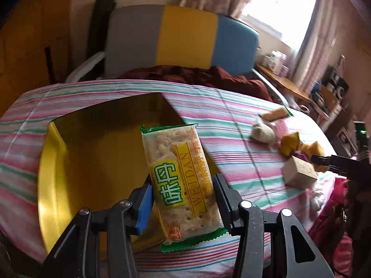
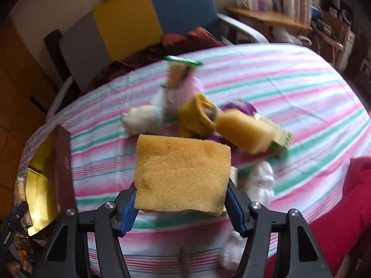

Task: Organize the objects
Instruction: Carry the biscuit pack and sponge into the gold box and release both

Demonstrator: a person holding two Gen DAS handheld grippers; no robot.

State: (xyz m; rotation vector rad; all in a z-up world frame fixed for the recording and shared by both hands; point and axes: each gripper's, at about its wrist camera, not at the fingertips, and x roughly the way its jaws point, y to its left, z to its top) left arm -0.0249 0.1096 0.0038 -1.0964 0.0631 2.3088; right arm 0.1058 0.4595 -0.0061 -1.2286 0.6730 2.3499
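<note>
My left gripper point(image 1: 183, 185) is shut on a green and yellow cracker packet point(image 1: 179, 180) and holds it over the near right edge of an open gold-lined box point(image 1: 76, 159). My right gripper point(image 2: 182, 194) is shut on a flat yellow sponge point(image 2: 182, 175) and holds it above the striped tablecloth point(image 2: 289, 88). The box shows at the left edge of the right wrist view point(image 2: 44, 185). The right gripper's tip shows at the right of the left wrist view point(image 1: 329, 159), with the sponge point(image 1: 299, 171) in it.
A pile lies mid-table: a second sponge point(image 2: 245, 134), a yellow toy point(image 2: 197, 115), a white plush point(image 2: 143, 120), another cracker packet point(image 2: 180, 71), white wadding point(image 2: 259, 183). A grey, yellow and blue chair point(image 1: 183, 37) stands behind the table. Red cloth point(image 2: 347, 208) lies at the right.
</note>
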